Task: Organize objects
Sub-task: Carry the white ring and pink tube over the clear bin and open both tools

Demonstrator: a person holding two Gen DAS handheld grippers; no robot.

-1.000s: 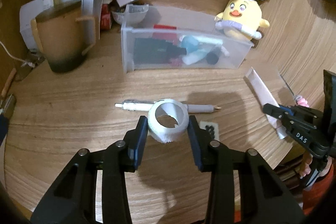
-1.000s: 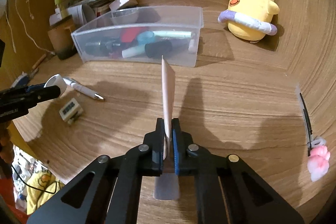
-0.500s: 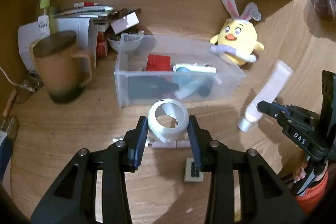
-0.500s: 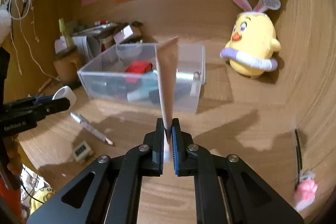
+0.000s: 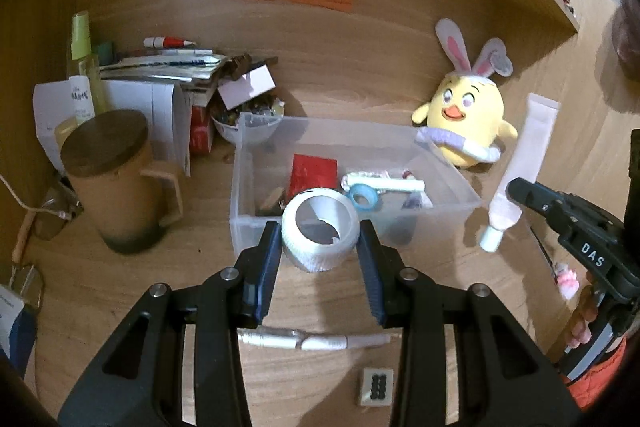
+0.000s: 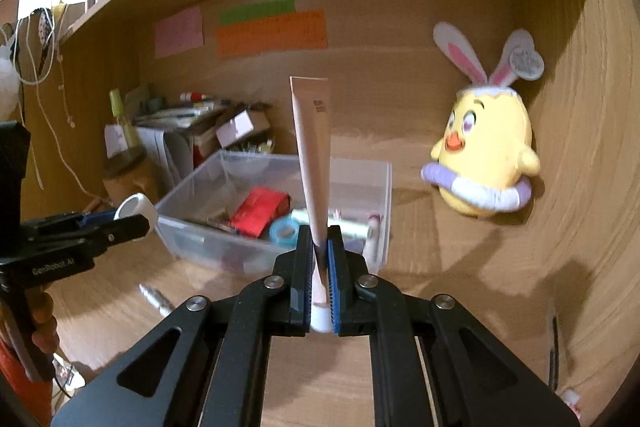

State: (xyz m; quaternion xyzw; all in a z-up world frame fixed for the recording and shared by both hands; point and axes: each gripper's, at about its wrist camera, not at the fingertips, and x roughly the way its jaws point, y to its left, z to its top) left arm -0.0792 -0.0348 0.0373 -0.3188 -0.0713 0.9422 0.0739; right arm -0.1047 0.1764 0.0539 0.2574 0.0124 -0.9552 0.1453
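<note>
Left hand-held gripper [image 5: 320,243]: tipped down, clamped on white tape roll [image 5: 319,231], up over near edge of clear bin [image 5: 448,215]. Right hand-held gripper [image 6: 319,259]: tipped down too, squeezed tight on pink tube [image 6: 312,147], tube standing tall above wooden tabletop [image 6: 460,287].

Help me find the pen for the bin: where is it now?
Left wrist view: the white pen lies on the desk below the left gripper, beside a small dotted block.
</note>
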